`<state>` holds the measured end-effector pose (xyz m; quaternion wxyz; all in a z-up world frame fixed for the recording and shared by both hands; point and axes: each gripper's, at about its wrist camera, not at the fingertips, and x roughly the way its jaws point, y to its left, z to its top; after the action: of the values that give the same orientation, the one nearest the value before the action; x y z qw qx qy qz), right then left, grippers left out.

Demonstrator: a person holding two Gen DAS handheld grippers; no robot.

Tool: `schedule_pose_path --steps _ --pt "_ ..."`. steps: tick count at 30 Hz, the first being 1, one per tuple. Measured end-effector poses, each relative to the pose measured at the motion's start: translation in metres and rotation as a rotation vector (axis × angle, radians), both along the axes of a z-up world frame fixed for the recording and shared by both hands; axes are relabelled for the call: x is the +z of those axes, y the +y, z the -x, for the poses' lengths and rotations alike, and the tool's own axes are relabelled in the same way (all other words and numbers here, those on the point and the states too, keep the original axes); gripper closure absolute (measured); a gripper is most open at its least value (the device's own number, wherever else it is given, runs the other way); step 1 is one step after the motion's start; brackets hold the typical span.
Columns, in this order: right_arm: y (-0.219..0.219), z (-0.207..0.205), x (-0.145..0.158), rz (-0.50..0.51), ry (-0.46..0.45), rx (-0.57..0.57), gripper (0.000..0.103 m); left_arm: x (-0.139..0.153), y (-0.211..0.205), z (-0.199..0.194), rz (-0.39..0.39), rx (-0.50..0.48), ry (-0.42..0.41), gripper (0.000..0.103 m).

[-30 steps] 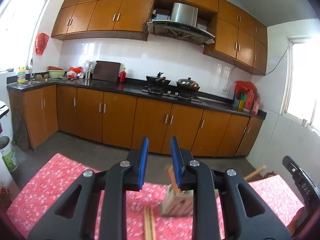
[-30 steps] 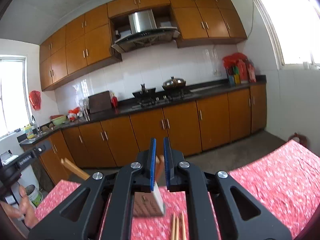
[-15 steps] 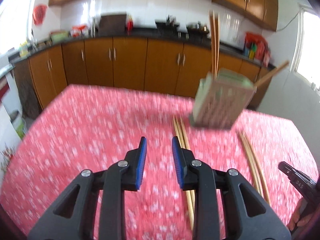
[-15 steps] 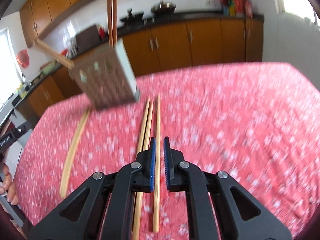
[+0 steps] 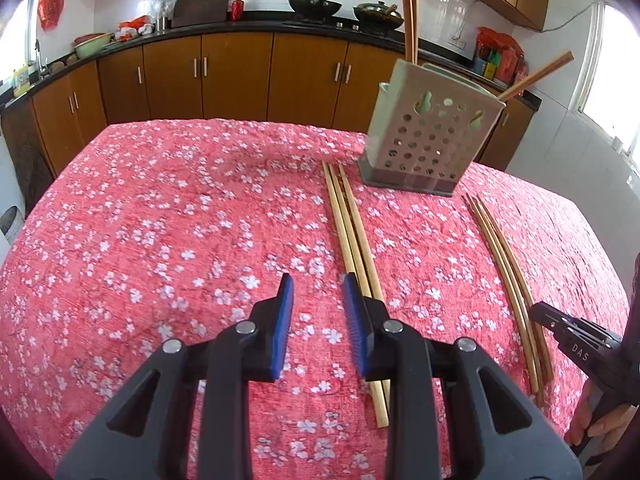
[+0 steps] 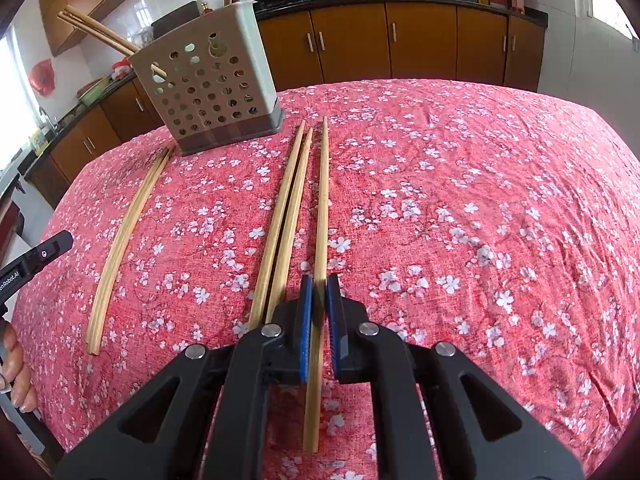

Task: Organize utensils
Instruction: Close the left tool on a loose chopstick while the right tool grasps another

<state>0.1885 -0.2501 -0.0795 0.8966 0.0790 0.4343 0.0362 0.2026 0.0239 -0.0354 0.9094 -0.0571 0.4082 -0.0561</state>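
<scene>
A pale perforated utensil holder [image 5: 424, 140] [image 6: 208, 92] stands on the red floral tablecloth [image 5: 160, 240], with chopsticks [image 5: 410, 8] sticking out of it. Three loose chopsticks [image 5: 352, 224] lie in front of it, and a second bundle [image 5: 504, 264] [image 6: 128, 232] lies to one side. My left gripper [image 5: 316, 280] hovers open over bare cloth, just left of the three chopsticks, nothing between its fingers. My right gripper [image 6: 319, 280] is shut above a single chopstick [image 6: 322, 208], which shows through the narrow slit between its pads and rests on the cloth.
Brown kitchen cabinets and a dark counter [image 5: 240, 32] with woks run behind the table. The other gripper shows at each view's edge [image 5: 568, 332] [image 6: 40, 256], with a hand [image 5: 600, 424] on it. The cloth's right half [image 6: 480, 220] in the right wrist view holds nothing.
Both grippers dropped and tipped downward, so the views swung from the cabinets to the tabletop. The chopsticks and holder now lie close ahead. Jaw gaps look unchanged.
</scene>
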Motion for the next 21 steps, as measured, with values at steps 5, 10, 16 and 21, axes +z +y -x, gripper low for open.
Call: schedule_pose_path --steps 5,10,16,21 --pt "-0.008 -0.003 -0.001 0.035 -0.004 -0.051 0.095 -0.007 -0.008 0.000 0.016 -0.047 0.025 0.076" --pt "-0.023 -0.007 -0.002 0.017 0.001 -0.111 0.095 -0.015 -0.023 0.001 -0.008 -0.106 0.049 0.077" --pt "-0.021 -0.005 -0.003 0.039 -0.008 -0.097 0.095 -0.027 -0.029 -0.004 -0.060 -0.102 0.090 0.084" --pt "-0.020 -0.001 -0.003 0.046 -0.009 -0.088 0.095 -0.031 -0.034 -0.010 -0.108 -0.090 0.096 0.084"
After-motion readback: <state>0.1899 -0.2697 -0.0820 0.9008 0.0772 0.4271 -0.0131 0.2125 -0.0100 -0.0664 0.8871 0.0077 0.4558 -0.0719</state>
